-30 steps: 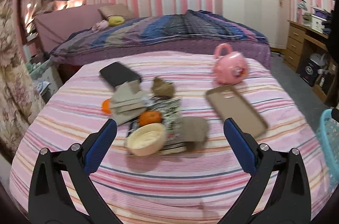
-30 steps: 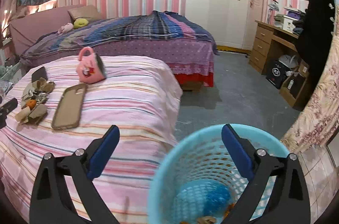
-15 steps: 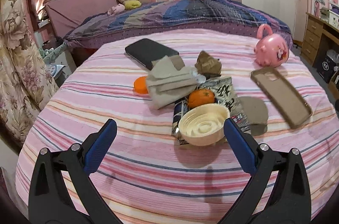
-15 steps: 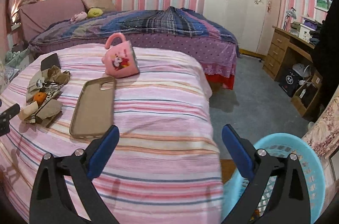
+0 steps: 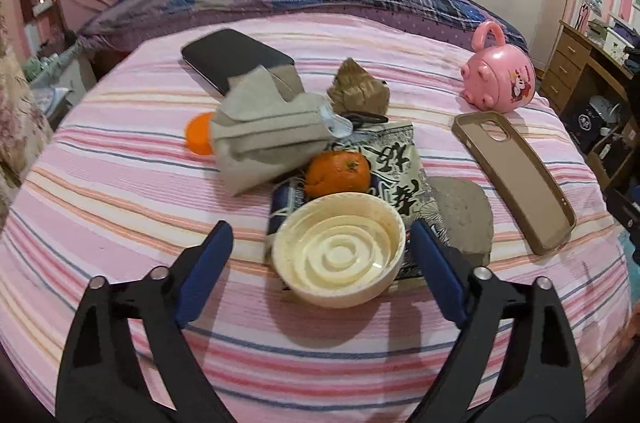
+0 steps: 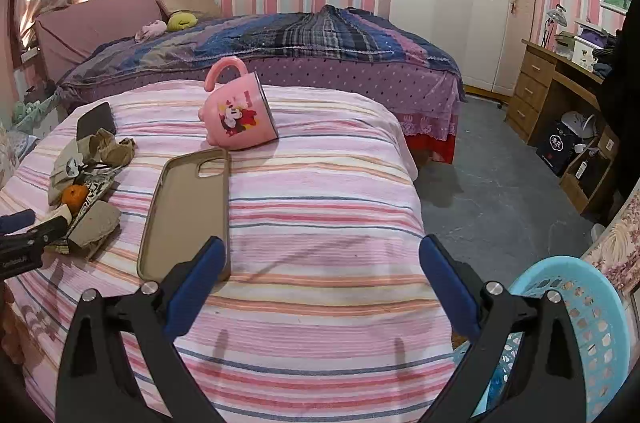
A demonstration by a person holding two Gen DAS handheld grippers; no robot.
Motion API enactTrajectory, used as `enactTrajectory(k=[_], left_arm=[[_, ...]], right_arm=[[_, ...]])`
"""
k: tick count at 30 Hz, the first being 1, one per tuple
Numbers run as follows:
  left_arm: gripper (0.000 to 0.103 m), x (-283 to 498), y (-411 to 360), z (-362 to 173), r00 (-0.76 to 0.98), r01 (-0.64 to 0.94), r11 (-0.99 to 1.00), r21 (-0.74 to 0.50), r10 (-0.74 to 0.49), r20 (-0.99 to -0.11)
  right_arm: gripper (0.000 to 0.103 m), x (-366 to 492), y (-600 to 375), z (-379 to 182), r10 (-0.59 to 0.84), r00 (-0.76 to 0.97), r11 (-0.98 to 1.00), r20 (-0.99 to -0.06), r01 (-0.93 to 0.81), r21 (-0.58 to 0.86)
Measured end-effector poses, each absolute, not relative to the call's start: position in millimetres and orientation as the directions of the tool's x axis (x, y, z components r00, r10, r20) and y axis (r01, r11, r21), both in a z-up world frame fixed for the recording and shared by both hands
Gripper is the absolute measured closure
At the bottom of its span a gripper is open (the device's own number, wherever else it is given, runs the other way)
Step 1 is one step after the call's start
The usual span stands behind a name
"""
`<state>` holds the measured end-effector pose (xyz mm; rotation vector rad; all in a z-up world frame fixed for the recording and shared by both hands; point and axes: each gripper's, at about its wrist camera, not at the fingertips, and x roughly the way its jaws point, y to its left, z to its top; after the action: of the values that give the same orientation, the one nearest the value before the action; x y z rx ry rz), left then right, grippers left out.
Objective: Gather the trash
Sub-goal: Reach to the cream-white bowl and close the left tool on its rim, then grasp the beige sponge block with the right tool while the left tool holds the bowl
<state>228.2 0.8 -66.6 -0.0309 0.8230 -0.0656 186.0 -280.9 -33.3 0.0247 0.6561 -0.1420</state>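
Observation:
A pile of trash lies on the pink striped bed (image 5: 100, 223): a cream plastic lid (image 5: 339, 254), an orange peel ball (image 5: 338, 172), a printed snack wrapper (image 5: 394, 159), grey-brown paper wads (image 5: 264, 131), a crumpled brown wad (image 5: 360, 91) and a grey paper piece (image 5: 464, 215). My left gripper (image 5: 320, 255) is open, its fingers on either side of the cream lid, not touching it. My right gripper (image 6: 320, 275) is open and empty above the bed's near edge. The blue trash basket (image 6: 592, 323) stands on the floor at the right.
A pink mug (image 6: 240, 115) lies on its side, a brown phone case (image 6: 188, 211) and a black phone (image 5: 236, 57) lie on the bed. An orange cap (image 5: 198, 133) peeks from under the paper. A second bed stands behind, a wooden desk (image 6: 560, 83) at right.
My left gripper moved forward and down until the cream lid sits between its fingers. My right gripper swung left from over the blue basket to above the bed.

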Motion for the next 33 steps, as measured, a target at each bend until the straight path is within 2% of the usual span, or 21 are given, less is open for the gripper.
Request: enactTrajectory(k=[1,3,5,14,18,33], left_arm=[[0.024,230,1,-67,0.673,0.051,0.997,-0.065,-0.082,-0.735],[0.036,230,0,-68,0.668,0.06,0.994,-0.089,-0.107,-0.737],[0.042,230,0,-68,0.671,0.06,0.994,-0.088,-0.106,-0.734],[0.042,208,11,-47,0.725,0.058,0.997,-0.056,-0.08,-0.684],[0.042,200,26,-37,0.757,0.024,1.0,-0.013,-0.027,-0.653],[0.042,206,84,-34,0.76,-0.087,0.994,0.063,0.108,-0.641]], right_arm=[[0.008,186,-281,-33,-0.124,0.783,0.99,-0.61,0.14,-0.022],[0.008,185,-282,-33,-0.123,0.782,0.99,-0.611,0.14,-0.021],[0.008,185,-282,-33,-0.124,0.782,0.99,-0.611,0.14,-0.022],[0.008,183,-271,-28,-0.124,0.793,0.991,-0.597,0.131,-0.031],[0.008,182,-256,-27,-0.109,0.798,0.994,-0.592,0.106,-0.04],[0.008,201,-161,-39,0.021,0.778,0.996,-0.628,-0.07,-0.053]])
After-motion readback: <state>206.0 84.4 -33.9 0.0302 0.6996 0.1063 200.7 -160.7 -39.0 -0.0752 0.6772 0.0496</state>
